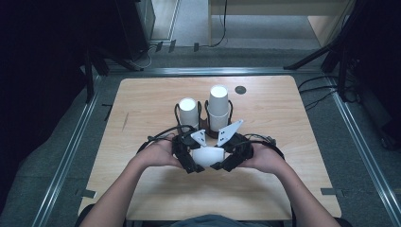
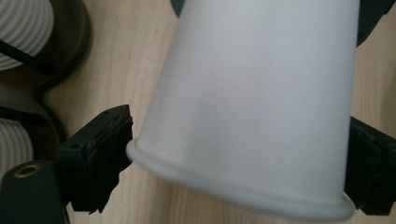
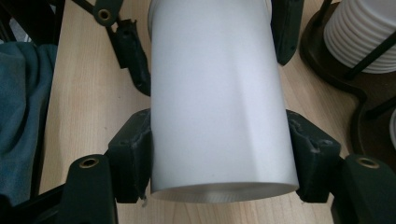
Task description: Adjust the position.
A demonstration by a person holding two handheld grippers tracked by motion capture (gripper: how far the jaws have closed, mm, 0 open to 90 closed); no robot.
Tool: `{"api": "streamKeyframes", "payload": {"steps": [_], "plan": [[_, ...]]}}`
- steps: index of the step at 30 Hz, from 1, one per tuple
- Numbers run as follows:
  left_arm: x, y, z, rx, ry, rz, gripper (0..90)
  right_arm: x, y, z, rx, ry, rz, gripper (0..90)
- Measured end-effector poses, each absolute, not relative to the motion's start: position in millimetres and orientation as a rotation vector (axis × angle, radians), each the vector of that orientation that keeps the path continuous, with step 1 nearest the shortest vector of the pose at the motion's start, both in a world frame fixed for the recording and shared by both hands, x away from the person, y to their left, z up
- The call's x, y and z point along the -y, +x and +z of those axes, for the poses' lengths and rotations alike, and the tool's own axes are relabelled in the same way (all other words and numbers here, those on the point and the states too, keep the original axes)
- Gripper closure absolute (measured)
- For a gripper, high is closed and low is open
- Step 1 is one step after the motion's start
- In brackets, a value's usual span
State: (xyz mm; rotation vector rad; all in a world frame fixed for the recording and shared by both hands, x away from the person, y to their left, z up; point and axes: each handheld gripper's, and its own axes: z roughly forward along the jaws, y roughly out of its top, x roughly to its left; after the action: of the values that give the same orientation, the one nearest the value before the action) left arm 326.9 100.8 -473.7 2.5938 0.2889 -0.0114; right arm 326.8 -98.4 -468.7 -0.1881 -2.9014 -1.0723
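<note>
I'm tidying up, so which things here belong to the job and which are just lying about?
In use: white paper cup, held by left gripper and right gripper; dark wire rack with two stacks of white cups.
Lying about: small dark round disc on light wooden table.

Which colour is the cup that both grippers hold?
The cup is plain white, without pattern. The right gripper view shows it best.
</note>
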Motion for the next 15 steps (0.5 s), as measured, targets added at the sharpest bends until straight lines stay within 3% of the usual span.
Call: {"api": "streamKeyframes", "payload": {"steps": [15], "plan": [[-118.0, 323.6, -473.8, -0.316, 2.352, -0.044, 9.0, 109.0, 328.4, -462.1, 2.875, -0.202, -1.143, 33.3]]}}
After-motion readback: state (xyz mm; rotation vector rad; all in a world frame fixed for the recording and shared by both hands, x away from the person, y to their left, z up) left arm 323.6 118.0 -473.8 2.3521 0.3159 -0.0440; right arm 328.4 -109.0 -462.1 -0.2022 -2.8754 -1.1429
